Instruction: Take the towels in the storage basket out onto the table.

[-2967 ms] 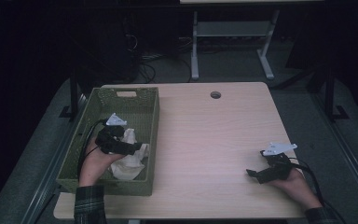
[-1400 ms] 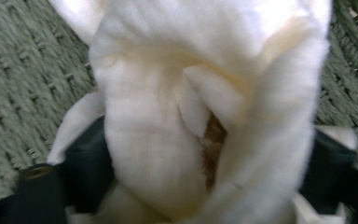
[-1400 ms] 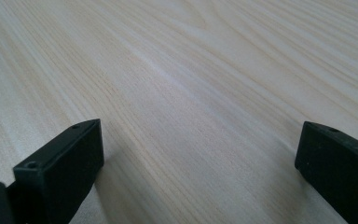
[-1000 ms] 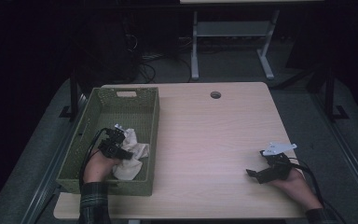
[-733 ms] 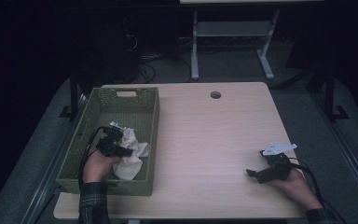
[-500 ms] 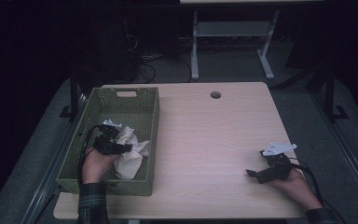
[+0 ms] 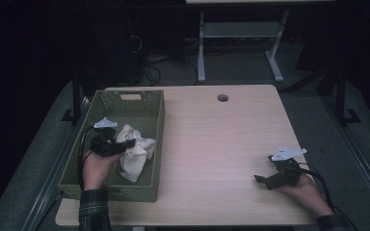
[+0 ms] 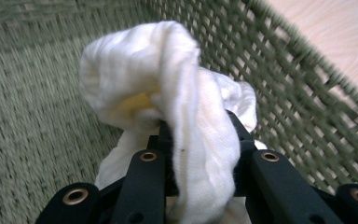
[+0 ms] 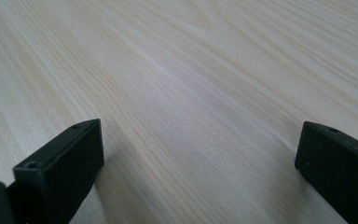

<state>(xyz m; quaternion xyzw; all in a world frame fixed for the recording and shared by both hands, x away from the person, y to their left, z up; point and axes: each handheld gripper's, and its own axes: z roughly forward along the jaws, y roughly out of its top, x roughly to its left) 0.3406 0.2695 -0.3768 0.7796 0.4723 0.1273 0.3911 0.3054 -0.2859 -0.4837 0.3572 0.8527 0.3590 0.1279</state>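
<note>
I see one white cloth point(image 7: 134, 151) — soft, crumpled, creased, a faint yellowish fold near its top — bunched inside the one green woven basket point(image 7: 139, 107) at the table's point(image 7: 221, 139) left. My left gripper point(image 7: 127, 143) has it pinched between its jaws; the cloth's lower end drops behind them, cut off in the left gripper view. Far right, my right gripper point(image 7: 261, 180) rests on bare wood, jaws wide apart, nothing between them — their tips barely show from above.

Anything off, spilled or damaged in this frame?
Nothing stands out. The white cloth is bunched up, but that is from the left gripper pinching it inside the green basket. The right gripper rests open on the table.
</note>
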